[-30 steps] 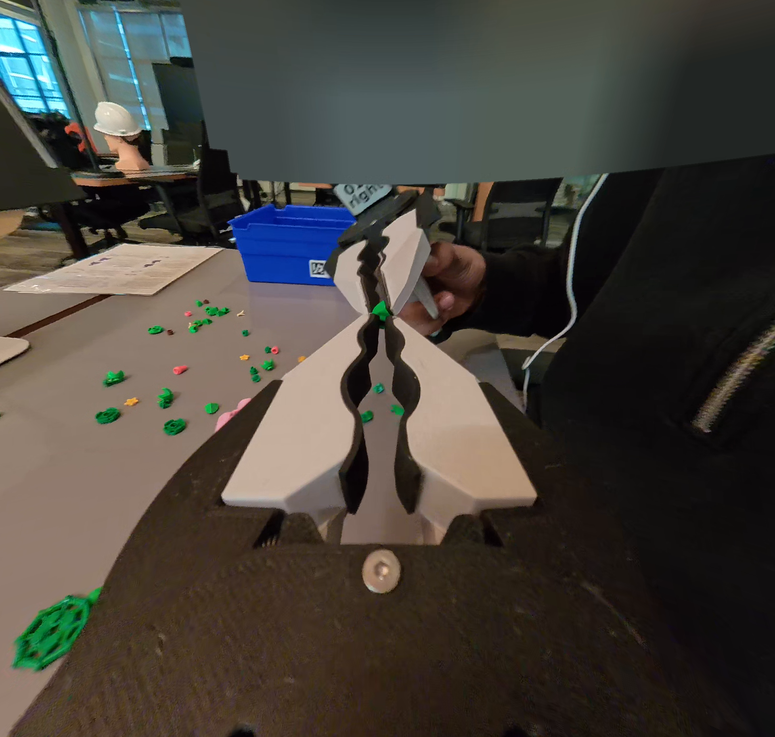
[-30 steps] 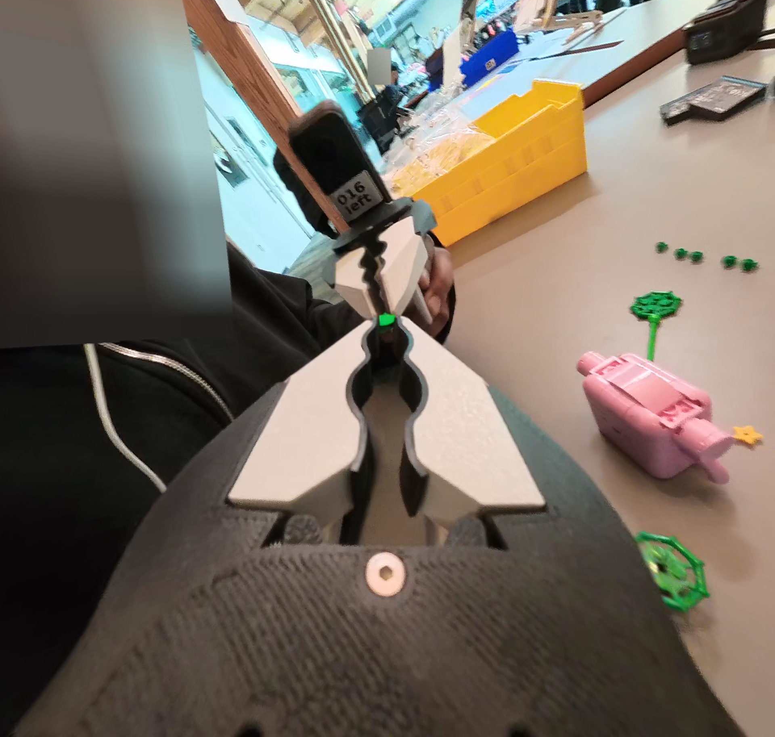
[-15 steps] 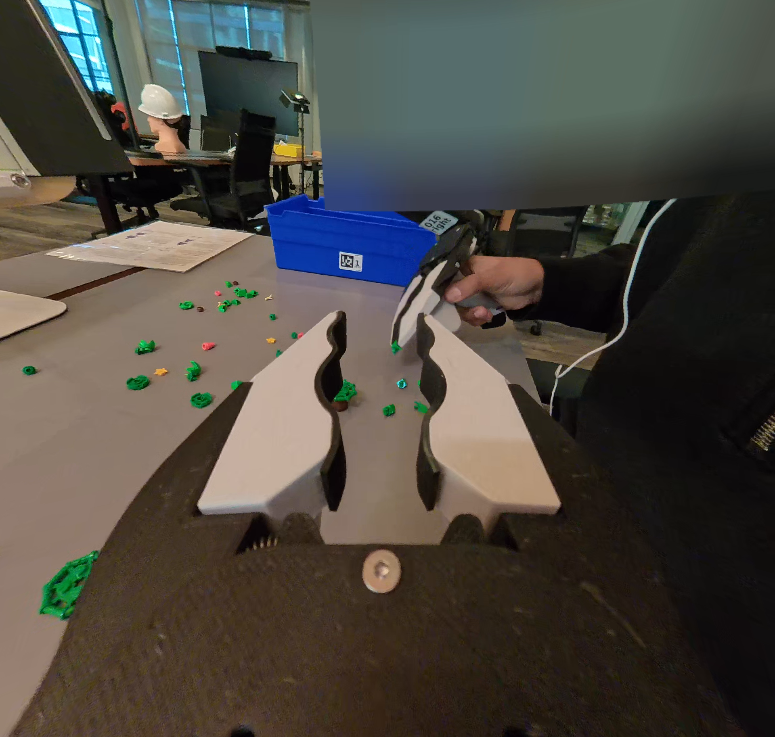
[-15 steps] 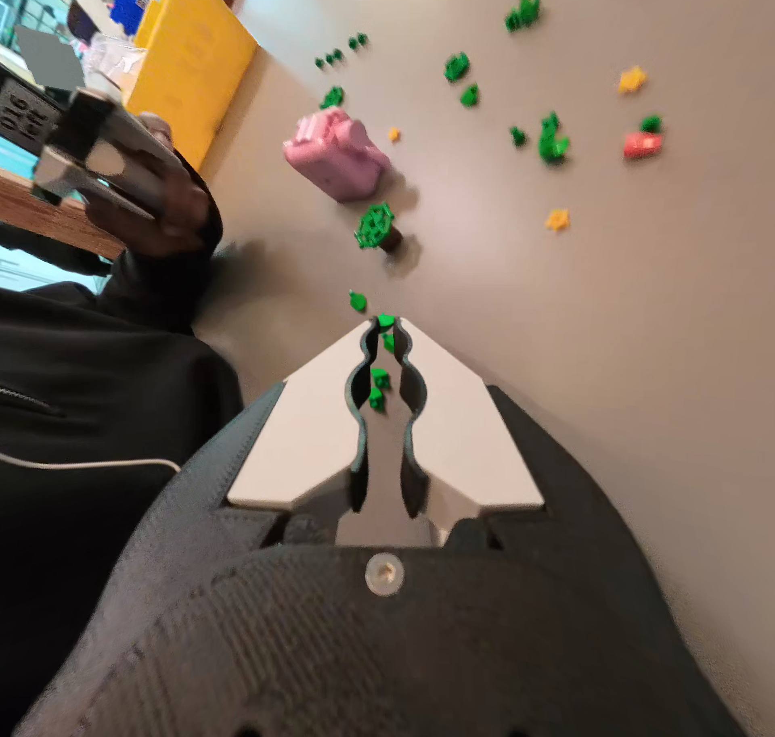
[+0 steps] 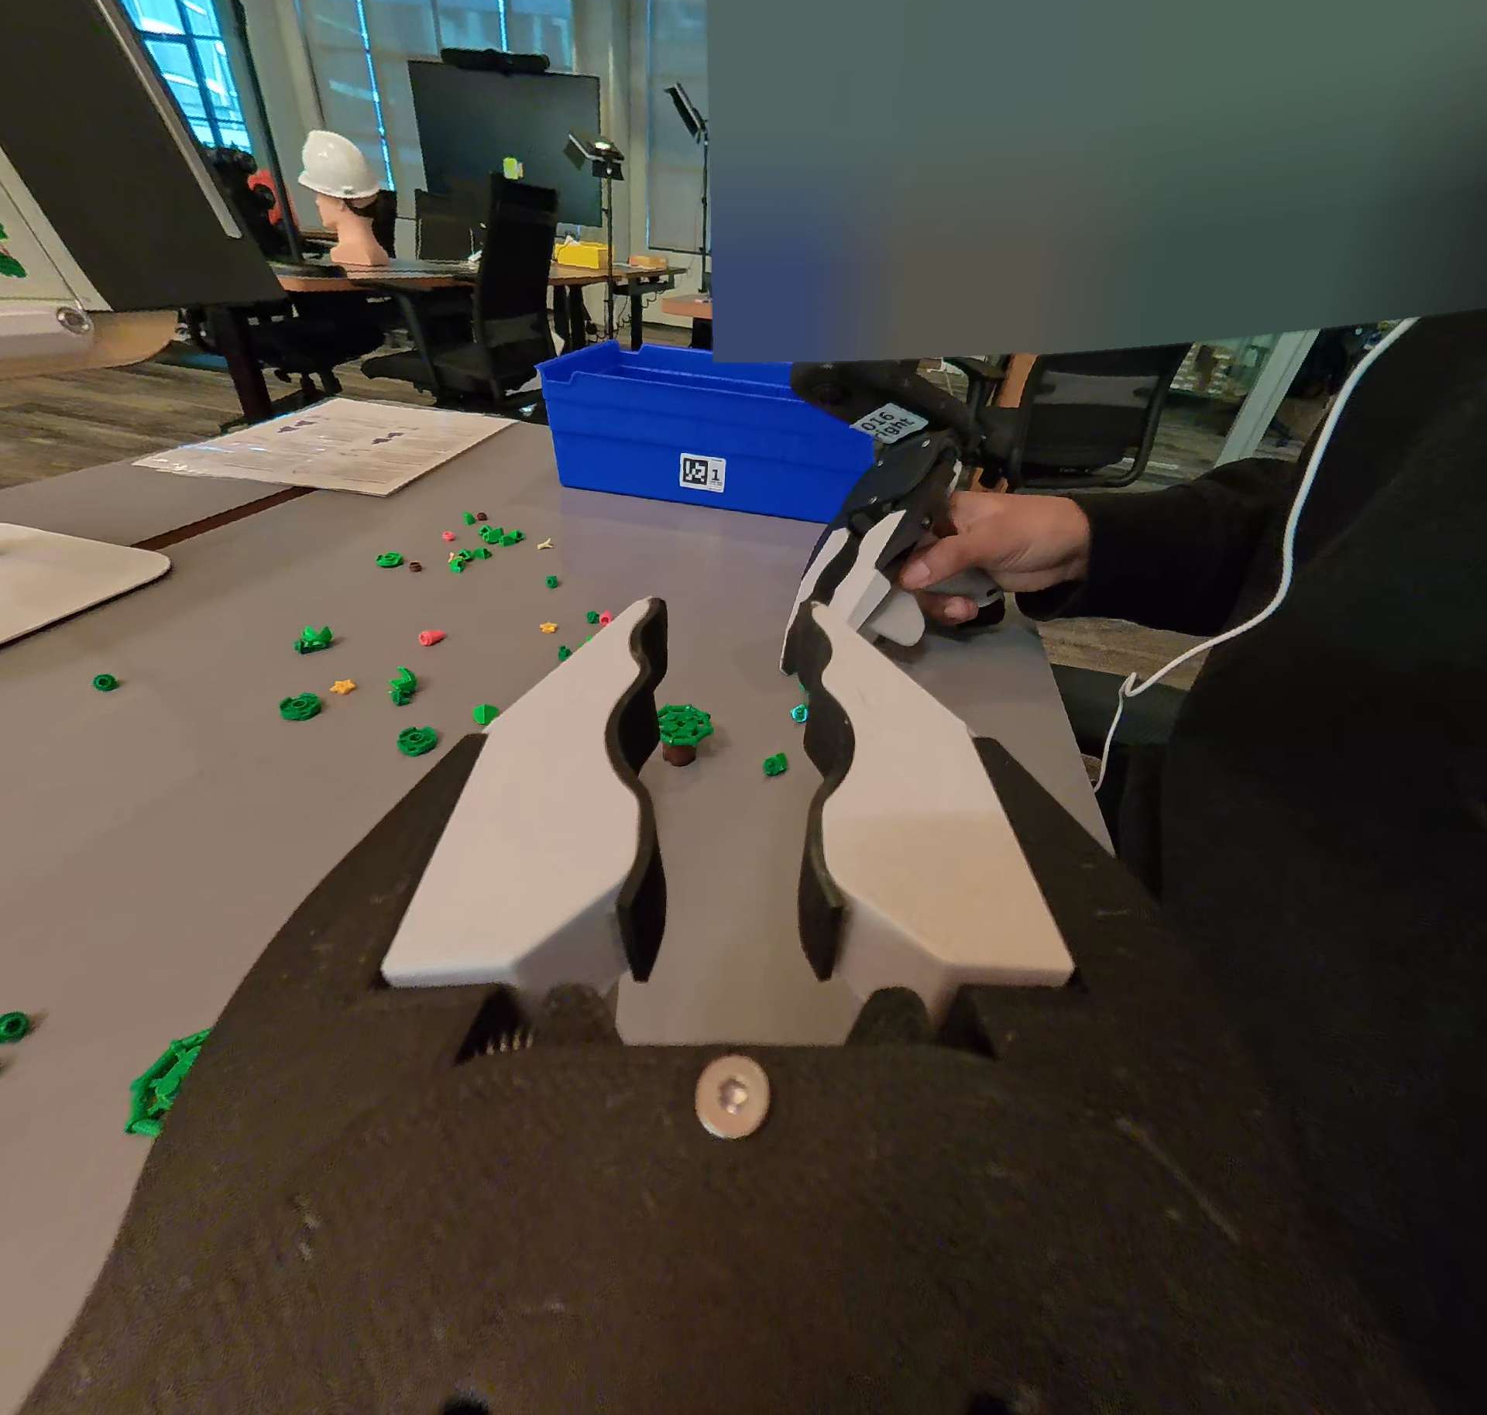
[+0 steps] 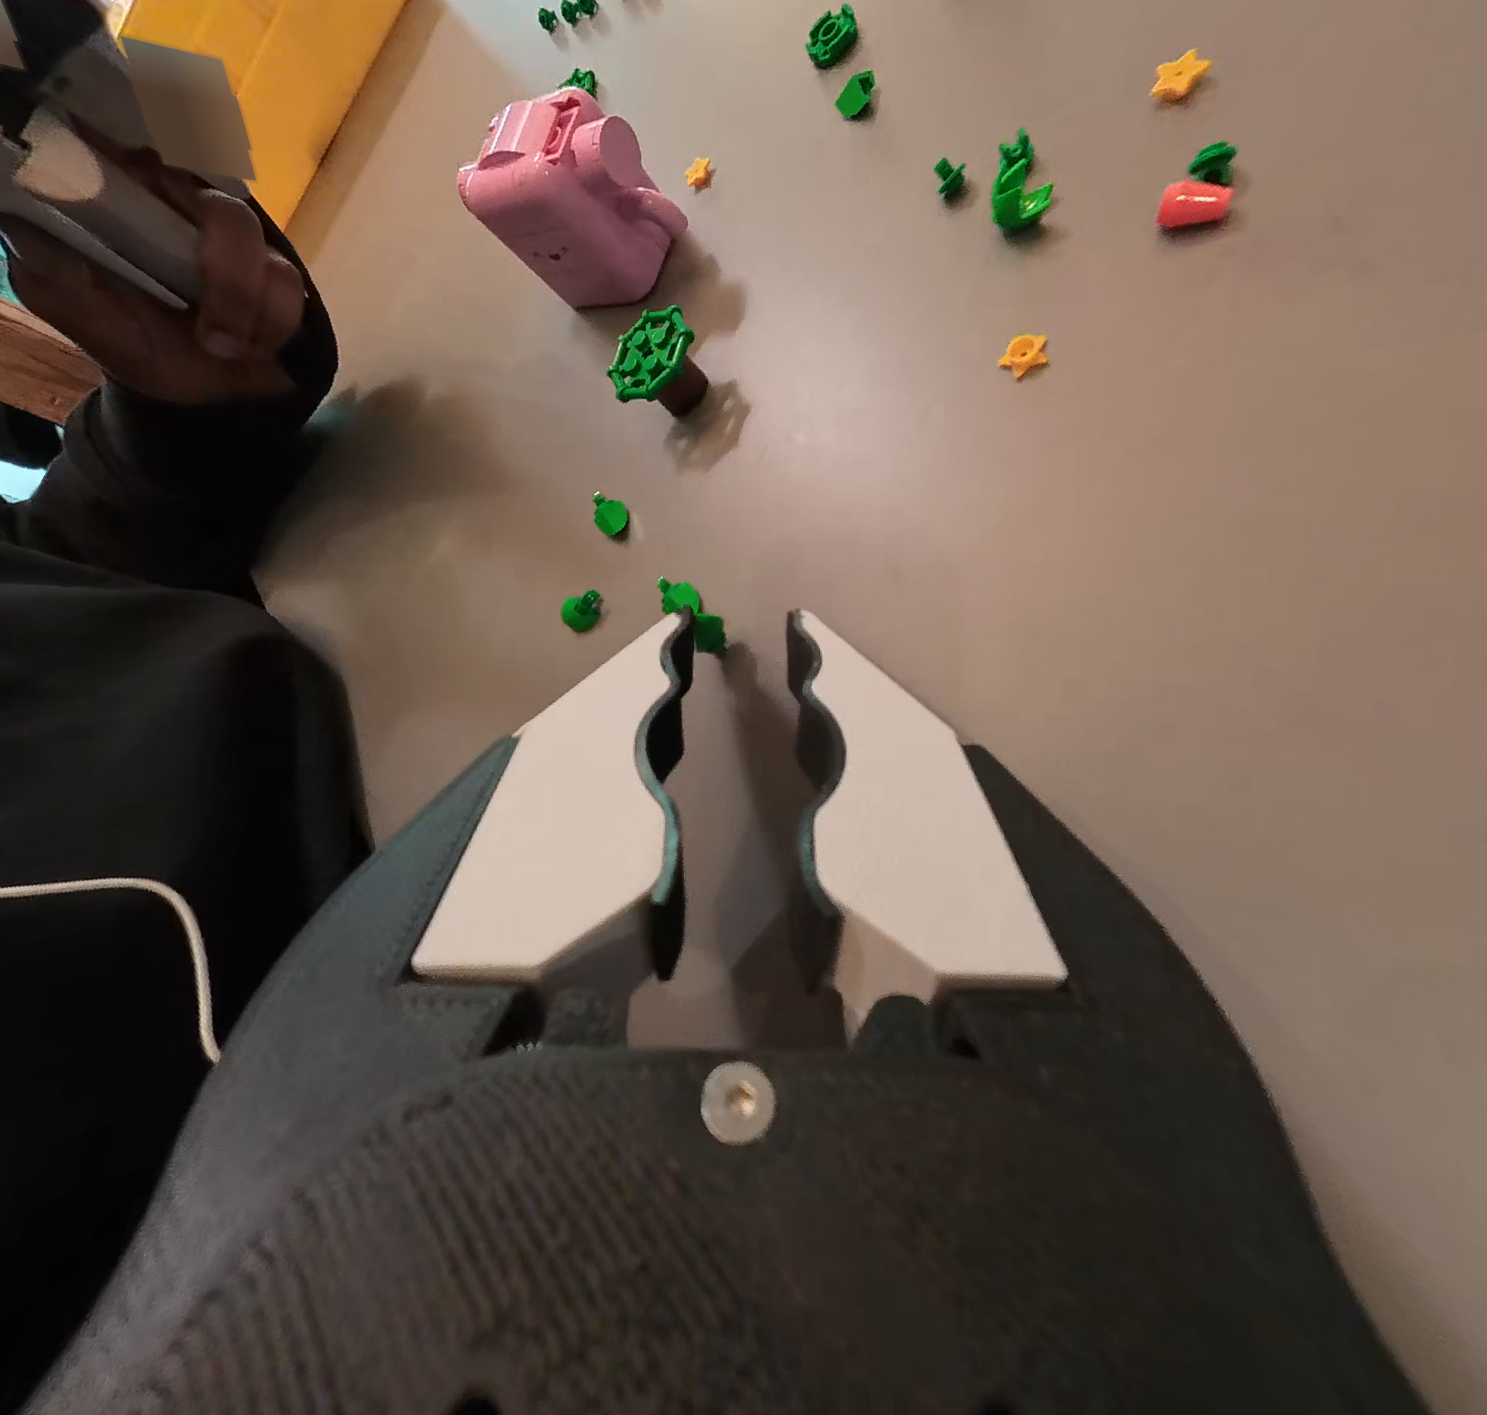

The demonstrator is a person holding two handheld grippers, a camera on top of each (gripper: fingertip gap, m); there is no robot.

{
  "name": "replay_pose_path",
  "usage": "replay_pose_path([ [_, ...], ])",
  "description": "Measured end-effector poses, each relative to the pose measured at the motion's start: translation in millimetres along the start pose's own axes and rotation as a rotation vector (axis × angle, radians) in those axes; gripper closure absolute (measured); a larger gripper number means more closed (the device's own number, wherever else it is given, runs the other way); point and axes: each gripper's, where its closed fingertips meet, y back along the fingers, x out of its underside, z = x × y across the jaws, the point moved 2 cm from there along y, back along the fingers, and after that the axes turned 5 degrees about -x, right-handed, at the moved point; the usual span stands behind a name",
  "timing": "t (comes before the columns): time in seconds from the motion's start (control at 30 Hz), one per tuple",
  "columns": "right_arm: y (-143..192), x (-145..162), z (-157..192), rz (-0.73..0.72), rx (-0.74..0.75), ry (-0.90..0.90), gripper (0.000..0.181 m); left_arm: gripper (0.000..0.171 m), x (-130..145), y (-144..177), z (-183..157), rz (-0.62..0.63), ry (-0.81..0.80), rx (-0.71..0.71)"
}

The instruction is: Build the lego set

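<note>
Left wrist view: our left gripper (image 5: 736,636) hangs above the grey table (image 5: 201,797) w/ jaws wide apart, nothing between them. Thru the gap we see a small green web-disc on a brown stub (image 5: 684,733) standing upright on the tabletop. Just right of it lies a tiny green piece (image 5: 774,765). Loose lego bits, mostly green plus a few yellow stars and a pink-red cone (image 5: 431,638), are scattered across the table to the left. A blue bin (image 5: 644,443) sits at the far edge, a printed sheet (image 5: 330,443) well left of it. Our right gripper (image 5: 797,644) shows farther off, held in our right hand (image 5: 998,547), tips pointed down close to the table; from here we can't tell its jaw gap.

Right wrist view: that gripper (image 6: 740,624) looks steeply down at the table (image 6: 1046,572), jaws moderately open and empty. Small green studs (image 6: 696,620) lie on the table just at the left fingertip; whether they touch it we can't tell. Two more green bits (image 6: 581,612) sit beside them. Further on, the green web-disc on its stub (image 6: 653,362) stands near a pink lego body (image 6: 571,193) lying on its side, apart from it. A yellow bin (image 6: 273,32) is at upper left. Our left hand (image 6: 201,282) w/ its gripper is at the left edge, partly under a blur patch.
</note>
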Motion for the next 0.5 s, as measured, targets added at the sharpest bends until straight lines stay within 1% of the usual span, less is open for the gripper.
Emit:
replay_pose_path([
  [0.17,4,1,-1,-0.002,0.024,0.033,0.157,0.143,1,-1,1,0.006,-0.008,-0.007],
  [0.27,8,1,-5,0.015,0.092,0.102,0.16,0.143,1,-1,2,0.006,-0.008,-0.013],
  [0.33,14,-4,-6,0.006,0.129,0.152,0.16,0.143,1,-1,2,0.003,-0.008,-0.016],
  [0.5,30,-26,-5,-0.073,0.158,0.216,0.158,0.143,1,-1,3,0.006,-0.008,-0.018],
])
